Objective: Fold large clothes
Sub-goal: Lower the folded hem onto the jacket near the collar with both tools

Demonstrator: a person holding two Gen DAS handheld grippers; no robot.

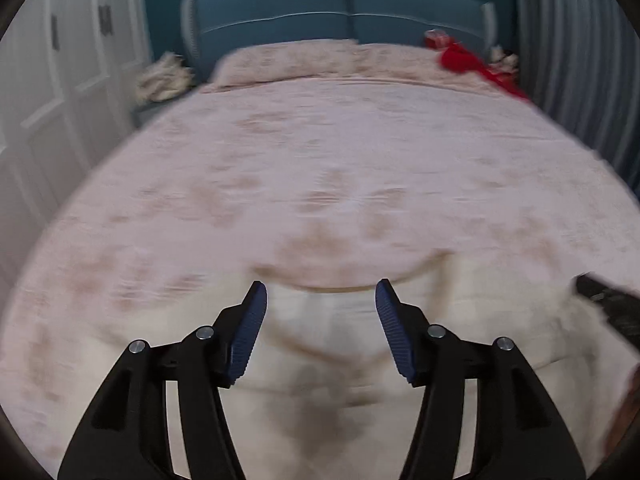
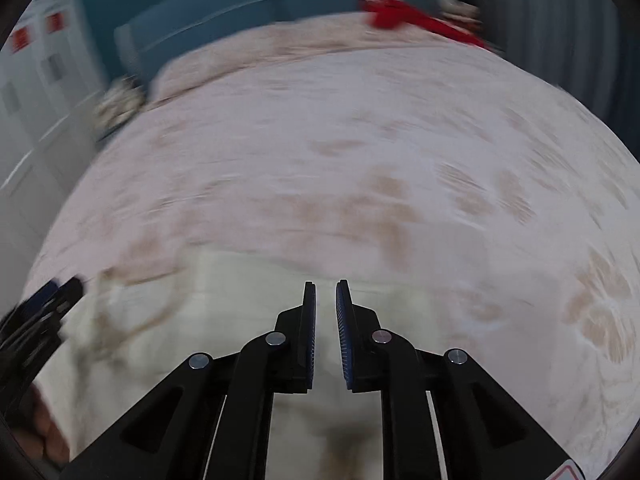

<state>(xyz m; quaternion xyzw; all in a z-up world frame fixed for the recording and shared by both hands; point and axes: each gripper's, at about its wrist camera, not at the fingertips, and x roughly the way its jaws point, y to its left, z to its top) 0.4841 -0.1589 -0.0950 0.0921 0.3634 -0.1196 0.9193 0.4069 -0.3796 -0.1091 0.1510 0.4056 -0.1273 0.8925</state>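
Observation:
A cream garment (image 1: 320,344) lies on the pink patterned bed cover (image 1: 320,168) at the near edge, under both grippers; it also shows in the right wrist view (image 2: 248,312). My left gripper (image 1: 321,292) is open and empty above the garment, fingers wide apart. My right gripper (image 2: 325,292) has its fingers close together with a narrow gap and nothing between them; it hovers over the garment. Each gripper shows at the edge of the other's view, the right one (image 1: 608,304) and the left one (image 2: 36,320). Both views are motion-blurred.
A blue headboard (image 1: 344,8) and a pillow (image 1: 288,60) are at the far end. A red cloth (image 1: 472,60) lies at the far right corner. White wardrobe doors (image 1: 60,80) stand left, a grey curtain (image 1: 580,60) right.

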